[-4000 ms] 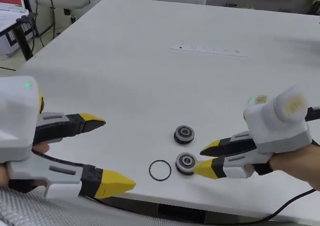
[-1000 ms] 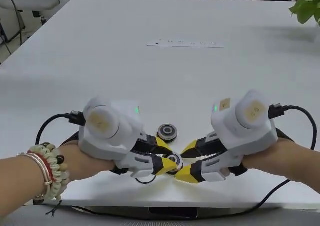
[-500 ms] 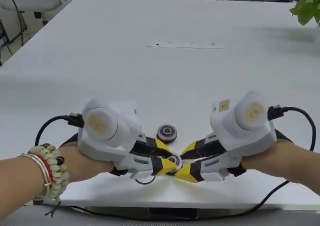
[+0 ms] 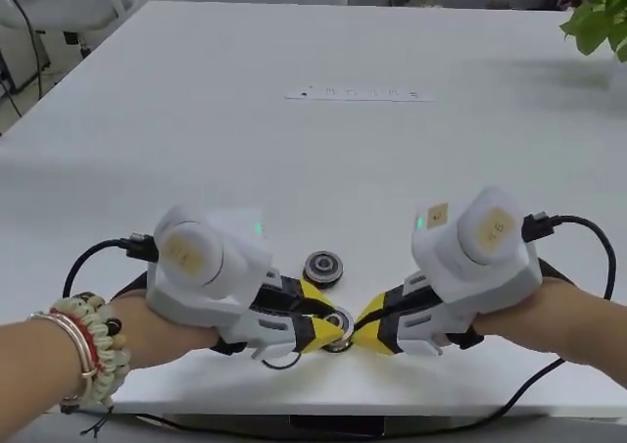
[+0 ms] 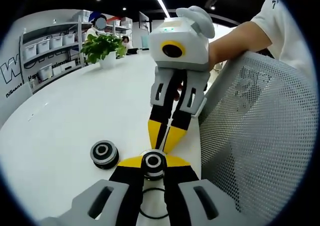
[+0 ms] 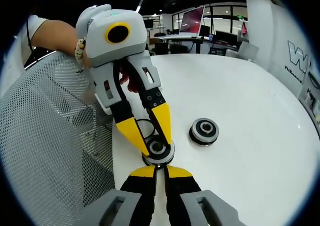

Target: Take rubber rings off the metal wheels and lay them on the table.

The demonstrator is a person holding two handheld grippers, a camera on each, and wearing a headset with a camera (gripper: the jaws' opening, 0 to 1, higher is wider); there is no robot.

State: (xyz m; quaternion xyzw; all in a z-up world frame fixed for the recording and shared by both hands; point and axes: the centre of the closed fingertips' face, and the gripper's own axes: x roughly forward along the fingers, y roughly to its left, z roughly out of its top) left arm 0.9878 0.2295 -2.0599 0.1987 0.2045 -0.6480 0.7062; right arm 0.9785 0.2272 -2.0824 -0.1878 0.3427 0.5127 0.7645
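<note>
Because the two claws meet right over it, the gripped wheel point(image 6: 158, 148) is mostly covered in the head view, where I make out just a sliver of hub between the yellow tips. The loose ring point(image 4: 277, 361) is cut off too. Only an arc of it peeks out from under the left claw point(image 4: 321, 323), near the front edge of the worktop point(image 4: 294, 169). The left gripper view shows more of it, lying flat between my own jaws.

Both hands sit low at that front edge, with the claws pointing inward, tip to tip. The left claw's jaws stand astride the wheel and pinch it by its sides. I can't tell if the wheel rests on the worktop or is lifted. The right claw point(image 4: 359, 327) has its jaws pressed almost together, tips against the wheel's rim. Whether any rubber is caught between them is too small for me to make out.

A second wheel point(image 4: 322, 266) lies flat just beyond the claws, apart from both, dark rubber around it.

The gripper views add a mesh chair point(image 5: 250, 136) beside the worktop edge. The head view gives me a beaded bracelet point(image 4: 83, 340) on the left wrist and a cable point(image 4: 578, 229) looping off the right claw.
</note>
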